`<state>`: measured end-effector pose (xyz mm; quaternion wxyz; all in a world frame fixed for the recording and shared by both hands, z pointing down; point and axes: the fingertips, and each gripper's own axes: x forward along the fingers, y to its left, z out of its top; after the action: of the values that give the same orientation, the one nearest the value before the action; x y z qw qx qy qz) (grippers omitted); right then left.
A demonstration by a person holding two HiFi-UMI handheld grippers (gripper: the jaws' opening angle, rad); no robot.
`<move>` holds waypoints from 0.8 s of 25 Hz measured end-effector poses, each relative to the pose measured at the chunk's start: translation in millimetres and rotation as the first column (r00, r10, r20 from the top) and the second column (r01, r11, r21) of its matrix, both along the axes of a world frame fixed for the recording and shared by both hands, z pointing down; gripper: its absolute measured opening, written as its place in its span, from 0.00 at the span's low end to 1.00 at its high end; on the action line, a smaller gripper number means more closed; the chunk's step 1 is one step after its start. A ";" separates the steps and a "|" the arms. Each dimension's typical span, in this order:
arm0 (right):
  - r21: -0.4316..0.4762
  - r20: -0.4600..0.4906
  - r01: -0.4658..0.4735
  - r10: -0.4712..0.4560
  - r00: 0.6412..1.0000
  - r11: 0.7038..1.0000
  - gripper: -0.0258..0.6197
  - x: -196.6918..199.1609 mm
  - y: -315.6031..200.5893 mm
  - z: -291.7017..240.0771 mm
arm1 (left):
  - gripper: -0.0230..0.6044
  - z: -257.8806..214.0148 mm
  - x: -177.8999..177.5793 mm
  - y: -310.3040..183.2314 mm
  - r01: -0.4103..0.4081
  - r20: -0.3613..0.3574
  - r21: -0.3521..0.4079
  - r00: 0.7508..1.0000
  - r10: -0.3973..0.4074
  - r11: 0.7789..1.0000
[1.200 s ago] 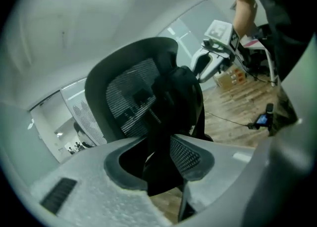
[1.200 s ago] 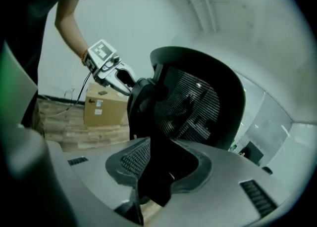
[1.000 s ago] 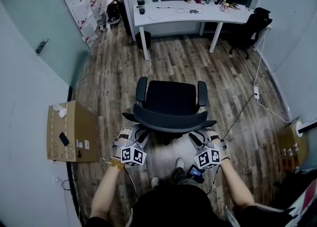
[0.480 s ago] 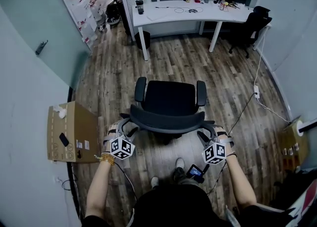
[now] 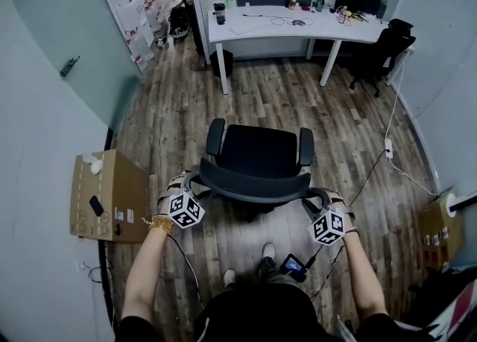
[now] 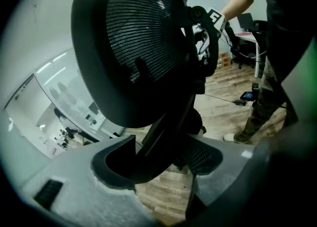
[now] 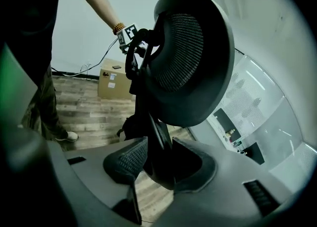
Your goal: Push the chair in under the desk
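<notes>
Two sets of jaws, both mine, nearest item. Left jaws: have just been opening and now stand spread wide. The left end of the backrest is between them, nothing clamped. Right jaws: also just been opening, a good way apart, round the right end of the same backrest. No grip that I can make out.

One chair, black, directly ahead of both jaws, seat facing away from me. The backrest's long axis runs left to right with a set of jaws at each end, neither hand plainly nearer. The push, by my reckoning, goes straight ahead.

One cardboard box, on the floor just left of my left hand, off the path.

One cable, trailing on the floor at right, beside the path.

One stretch of plank floor, between chair and counter.

One counter, white, at the far end of the room, well apart from the chair. A dark bin by its left leg may narrow the gap. A second chair stands at its right end.
</notes>
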<state>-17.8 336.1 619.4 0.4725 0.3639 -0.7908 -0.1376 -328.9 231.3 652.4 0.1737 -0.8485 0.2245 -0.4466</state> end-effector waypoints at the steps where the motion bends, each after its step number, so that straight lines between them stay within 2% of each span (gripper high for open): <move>1: 0.000 -0.002 0.000 0.000 1.000 1.000 0.28 -1.4 -0.1 0.7 | 0.51 0.5 0.2 -1.1 0.005 -0.011 -0.004 1.000 -0.005 1.000; 4: -0.008 0.009 -0.001 0.001 1.000 1.000 0.29 -3.8 0.0 0.9 | 0.49 0.1 0.9 -1.1 0.006 -0.031 -0.005 1.000 -0.006 1.000; 11: -0.034 0.035 -0.022 0.023 0.999 0.999 0.29 3.3 -2.8 2.1 | 0.44 1.2 9.2 7.3 -0.040 -0.023 -0.032 0.999 0.039 0.999; 20: -0.087 0.014 -0.051 0.052 0.999 0.995 0.30 28.0 -9.9 2.0 | 0.40 2.8 35.1 27.6 -0.072 -0.024 -0.079 0.997 0.070 0.994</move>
<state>10.1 326.1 621.4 0.4846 0.3645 -0.7903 -0.0880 -293.8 259.0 655.2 0.1530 -0.8668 0.1779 -0.4399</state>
